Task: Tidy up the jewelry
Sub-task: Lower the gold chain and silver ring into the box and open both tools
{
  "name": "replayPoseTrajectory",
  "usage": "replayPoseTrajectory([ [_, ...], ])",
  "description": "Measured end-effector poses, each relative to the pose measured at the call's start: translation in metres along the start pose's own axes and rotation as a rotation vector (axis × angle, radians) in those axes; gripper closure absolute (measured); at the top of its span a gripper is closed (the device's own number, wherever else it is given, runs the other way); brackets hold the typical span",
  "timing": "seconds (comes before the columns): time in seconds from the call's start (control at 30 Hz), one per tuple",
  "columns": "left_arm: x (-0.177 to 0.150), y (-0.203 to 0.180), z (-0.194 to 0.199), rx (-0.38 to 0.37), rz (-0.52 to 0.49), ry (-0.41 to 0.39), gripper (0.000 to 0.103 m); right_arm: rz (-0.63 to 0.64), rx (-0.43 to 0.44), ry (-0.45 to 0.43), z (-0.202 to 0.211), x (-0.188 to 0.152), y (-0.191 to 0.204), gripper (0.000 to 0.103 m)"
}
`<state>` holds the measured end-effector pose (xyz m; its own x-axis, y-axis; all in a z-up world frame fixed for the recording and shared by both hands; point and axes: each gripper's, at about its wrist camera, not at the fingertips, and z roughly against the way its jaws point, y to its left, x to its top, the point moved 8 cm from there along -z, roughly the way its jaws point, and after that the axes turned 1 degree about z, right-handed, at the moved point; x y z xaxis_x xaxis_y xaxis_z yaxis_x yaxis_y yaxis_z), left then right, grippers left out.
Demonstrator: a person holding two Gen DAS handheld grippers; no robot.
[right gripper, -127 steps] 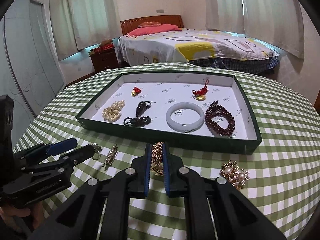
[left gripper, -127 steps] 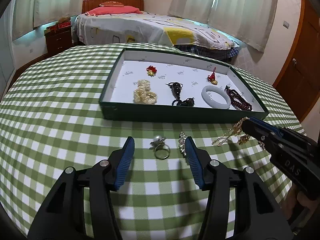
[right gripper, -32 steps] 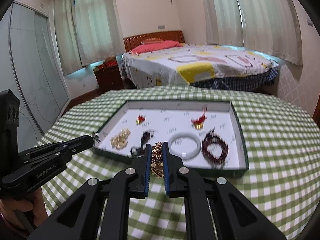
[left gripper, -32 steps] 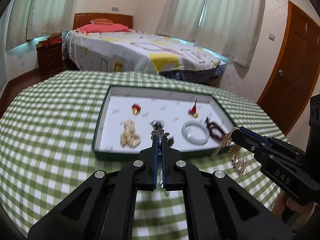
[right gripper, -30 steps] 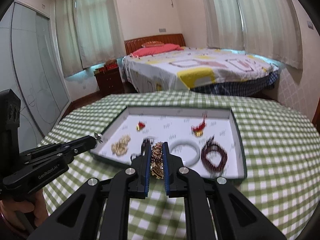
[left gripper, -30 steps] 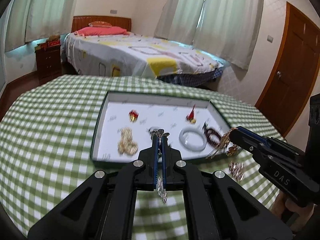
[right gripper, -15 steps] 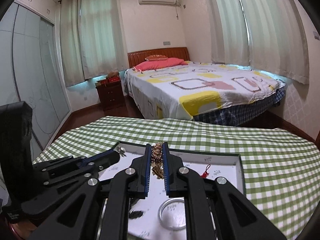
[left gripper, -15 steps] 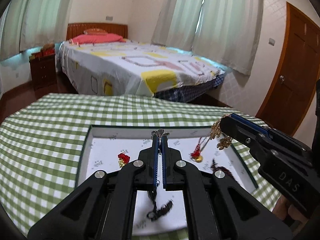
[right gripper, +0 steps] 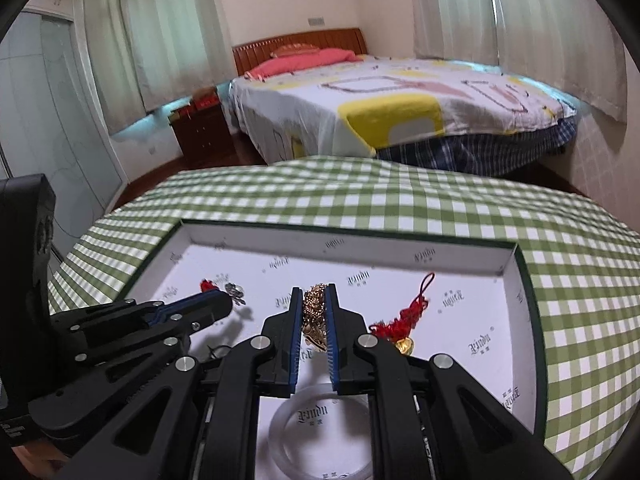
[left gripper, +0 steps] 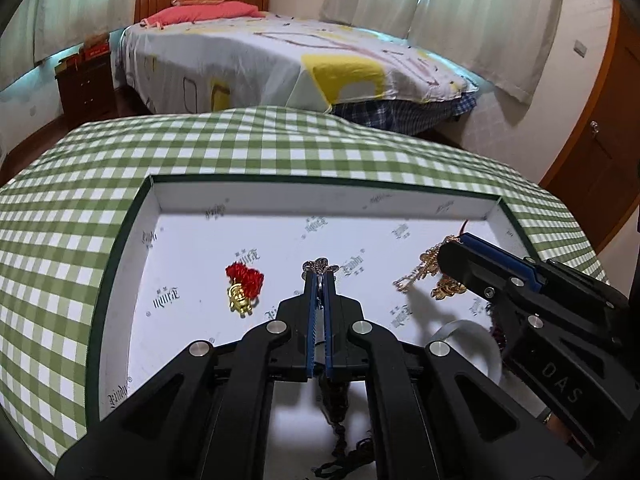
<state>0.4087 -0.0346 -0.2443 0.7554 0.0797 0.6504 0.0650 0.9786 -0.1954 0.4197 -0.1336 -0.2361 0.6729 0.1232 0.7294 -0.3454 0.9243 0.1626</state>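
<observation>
My left gripper is shut on a small silver ring and holds it over the middle of the white-lined green tray. It also shows in the right wrist view with the ring at its tip. My right gripper is shut on a gold chain piece above the tray. In the left wrist view the right gripper has the gold chain dangling from it.
In the tray lie a red-tasselled gold charm, a second red knot charm, a white jade bangle, dark beads and a black cord piece. The green checked tablecloth surrounds the tray. A bed stands behind.
Both grippers have moved forward and lower over the tray, each still holding its piece; the tray floor and charms now look much closer.
</observation>
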Motion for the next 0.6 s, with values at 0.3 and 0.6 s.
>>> replayPoseTrajectory([
  [0.3,-0.0059,0.0026,-0.0047,-0.007,0.014,0.028,0.099,-0.020,-0.003,0.055,-0.0085,-0.0061,-0.0055,0.091],
  [0.6,-0.0061,0.0022,-0.0045,-0.007,0.017,0.026,0.099,-0.036,-0.006,0.058,-0.0083,-0.0045,-0.0069,0.083],
])
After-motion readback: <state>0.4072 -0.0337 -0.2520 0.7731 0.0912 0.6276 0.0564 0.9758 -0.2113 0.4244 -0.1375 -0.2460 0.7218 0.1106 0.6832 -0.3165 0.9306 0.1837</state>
